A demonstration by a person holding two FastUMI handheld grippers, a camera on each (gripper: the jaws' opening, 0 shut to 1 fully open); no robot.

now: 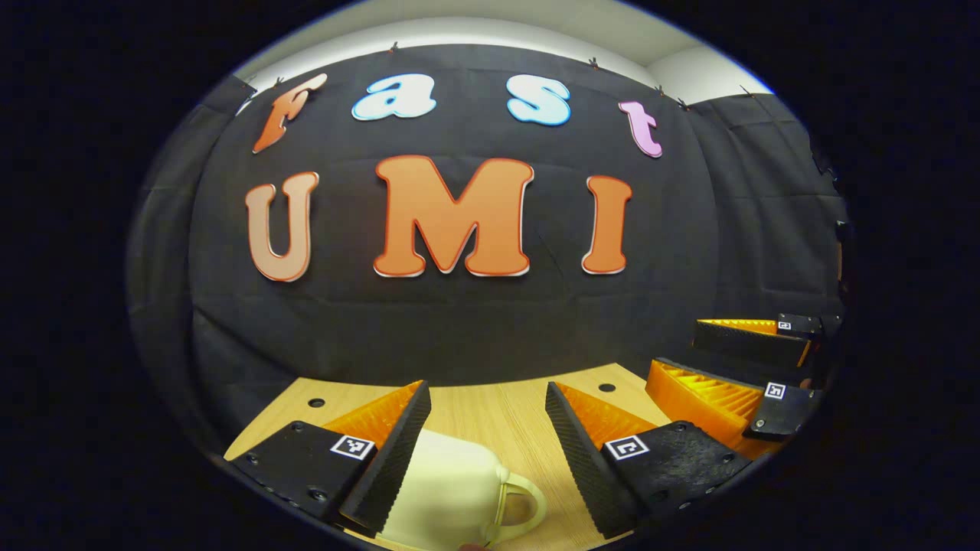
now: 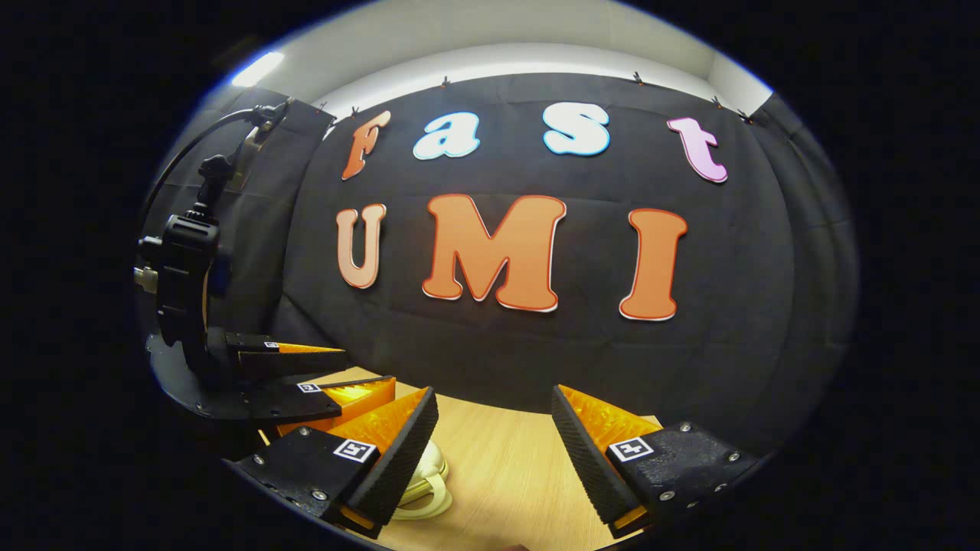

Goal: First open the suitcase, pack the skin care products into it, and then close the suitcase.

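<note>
A small cream suitcase [image 1: 444,490] with a loop handle [image 1: 522,506] lies on the wooden table [image 1: 490,417], low between the fingers of my left gripper [image 1: 487,392]. That gripper is open; its left finger [image 1: 390,451] overlaps the suitcase's left side, and whether it touches is unclear. In the right gripper view, part of the suitcase handle [image 2: 427,484] peeks out from behind the left finger of my right gripper [image 2: 494,394], which is open with bare table between its fingers. The two grippers sit side by side, the left gripper [image 2: 367,369] to the left of the right gripper [image 1: 677,352].
The black cloth wall [image 1: 475,321] closes off the table's far edge a short way ahead. Two small holes [image 1: 316,402] mark the tabletop near that edge. The left gripper's dark body and cable [image 2: 184,298] rise at the left of the right gripper view.
</note>
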